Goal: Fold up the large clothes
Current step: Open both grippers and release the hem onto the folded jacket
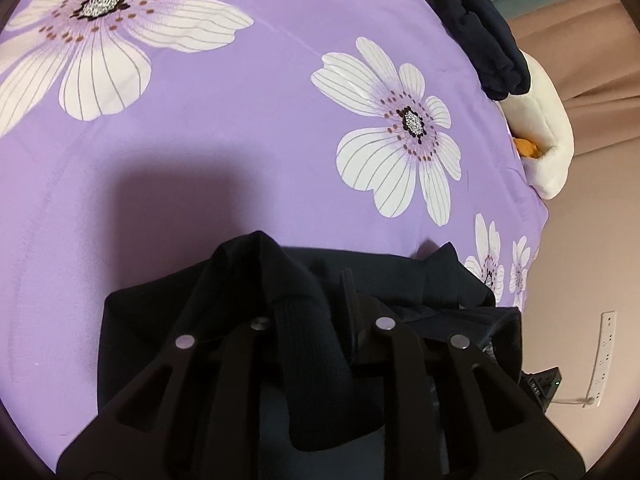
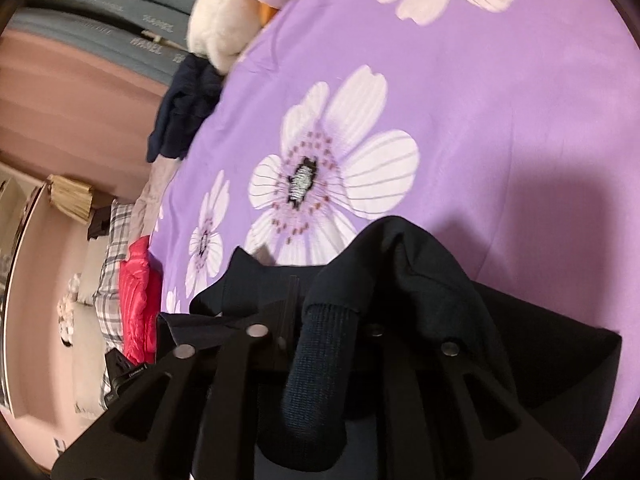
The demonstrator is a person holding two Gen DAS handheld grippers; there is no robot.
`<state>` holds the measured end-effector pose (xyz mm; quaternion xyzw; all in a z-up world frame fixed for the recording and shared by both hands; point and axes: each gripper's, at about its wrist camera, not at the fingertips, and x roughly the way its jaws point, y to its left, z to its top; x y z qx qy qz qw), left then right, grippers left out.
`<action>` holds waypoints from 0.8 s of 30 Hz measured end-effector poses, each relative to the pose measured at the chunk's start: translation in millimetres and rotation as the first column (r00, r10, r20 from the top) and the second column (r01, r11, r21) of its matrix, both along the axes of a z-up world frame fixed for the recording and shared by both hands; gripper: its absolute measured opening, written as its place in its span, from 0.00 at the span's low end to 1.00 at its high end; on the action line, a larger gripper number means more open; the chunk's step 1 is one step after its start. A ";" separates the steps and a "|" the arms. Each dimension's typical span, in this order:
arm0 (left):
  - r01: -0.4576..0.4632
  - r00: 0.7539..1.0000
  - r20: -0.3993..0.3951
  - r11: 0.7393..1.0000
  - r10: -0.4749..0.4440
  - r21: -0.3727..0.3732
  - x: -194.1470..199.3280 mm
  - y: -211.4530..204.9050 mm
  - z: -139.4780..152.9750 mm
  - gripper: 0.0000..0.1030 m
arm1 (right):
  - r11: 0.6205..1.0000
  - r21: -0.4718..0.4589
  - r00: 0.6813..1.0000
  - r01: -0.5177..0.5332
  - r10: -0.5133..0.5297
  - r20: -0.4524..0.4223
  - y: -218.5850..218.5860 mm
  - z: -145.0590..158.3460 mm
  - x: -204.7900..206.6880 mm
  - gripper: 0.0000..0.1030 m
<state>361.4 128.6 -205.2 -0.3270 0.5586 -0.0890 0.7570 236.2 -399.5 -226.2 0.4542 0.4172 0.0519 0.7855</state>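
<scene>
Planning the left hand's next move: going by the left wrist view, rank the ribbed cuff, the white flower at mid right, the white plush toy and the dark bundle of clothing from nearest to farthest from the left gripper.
1. Ribbed cuff, between the left gripper fingers.
2. White flower, on the sheet, ahead to the right.
3. White plush toy, at the bed's right edge.
4. Dark bundle of clothing, top right, beyond the toy.

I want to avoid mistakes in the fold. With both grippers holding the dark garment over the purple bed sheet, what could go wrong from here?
1. The left gripper and right gripper each pinch only a ribbed edge of the dark garment; it may slip out.
2. The garment is bunched, so wrinkles may be folded in.
3. The garment lies near the edge of the floral bed sheet and might slide off.
</scene>
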 end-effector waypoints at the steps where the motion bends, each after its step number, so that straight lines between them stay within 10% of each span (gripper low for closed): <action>1: -0.003 1.000 -0.005 1.000 0.003 -0.011 0.9 1.4 -0.3 0.21 | 1.000 0.017 1.000 0.006 -0.006 -0.003 -2.1 -1.0 -0.1 0.20; 7: -0.071 0.996 0.056 0.995 0.075 -0.066 7.3 12.1 18.1 0.73 | 0.988 0.141 0.997 0.070 -0.074 0.021 -17.5 8.0 -1.5 0.53; 17: -0.179 0.973 0.167 0.978 0.160 0.109 11.8 49.1 45.3 0.79 | 0.943 0.250 0.956 0.219 -0.258 0.137 -57.9 34.1 -13.5 0.71; 21: -0.072 0.978 0.205 0.982 0.035 0.176 -9.9 35.3 52.5 0.79 | 0.997 -0.076 0.974 0.007 0.010 0.228 -21.6 75.2 -1.2 0.71; 24: 0.023 0.972 0.221 0.972 -0.077 0.234 -33.3 11.2 52.7 0.82 | 0.910 -0.330 0.926 -0.252 0.325 0.190 47.8 87.7 12.5 0.71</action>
